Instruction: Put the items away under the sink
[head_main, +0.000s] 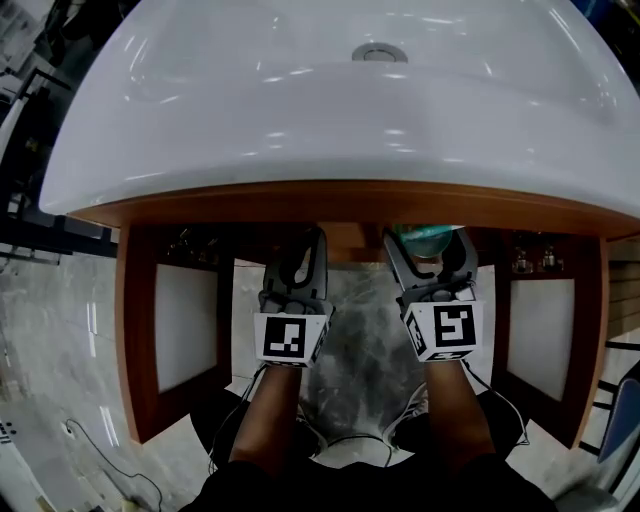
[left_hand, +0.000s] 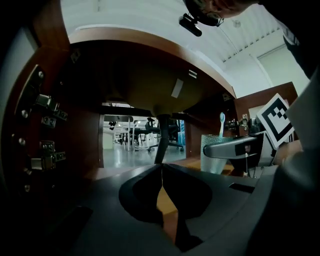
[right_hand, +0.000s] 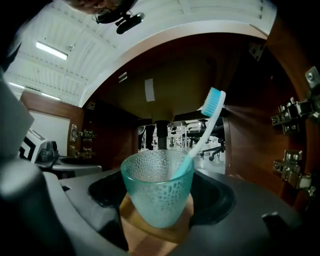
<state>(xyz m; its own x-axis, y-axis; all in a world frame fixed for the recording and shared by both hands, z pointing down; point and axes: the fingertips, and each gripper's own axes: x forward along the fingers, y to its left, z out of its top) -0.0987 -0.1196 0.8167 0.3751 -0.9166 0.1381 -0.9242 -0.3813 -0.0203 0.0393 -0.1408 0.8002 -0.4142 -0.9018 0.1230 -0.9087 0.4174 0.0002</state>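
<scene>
A teal dimpled glass cup (right_hand: 157, 187) with a light-blue toothbrush (right_hand: 207, 117) leaning in it sits between the jaws of my right gripper (right_hand: 157, 200), which is shut on it; its base is on or just above the wooden cabinet floor (right_hand: 145, 235). In the head view the cup (head_main: 425, 236) shows just under the sink's front edge, inside my right gripper (head_main: 430, 242). My left gripper (head_main: 316, 238) is beside it to the left, shut and empty, jaws meeting in a thin line (left_hand: 161, 167). From the left gripper view the cup (left_hand: 212, 155) stands to the right.
The white sink basin (head_main: 300, 100) overhangs the open wooden cabinet. Both doors (head_main: 185, 330) (head_main: 540, 340) are swung open. A dark drain pipe (right_hand: 161, 135) drops at the cabinet's middle back. Metal hinges (left_hand: 42, 105) (right_hand: 292, 115) line the side walls. The back opens onto an office.
</scene>
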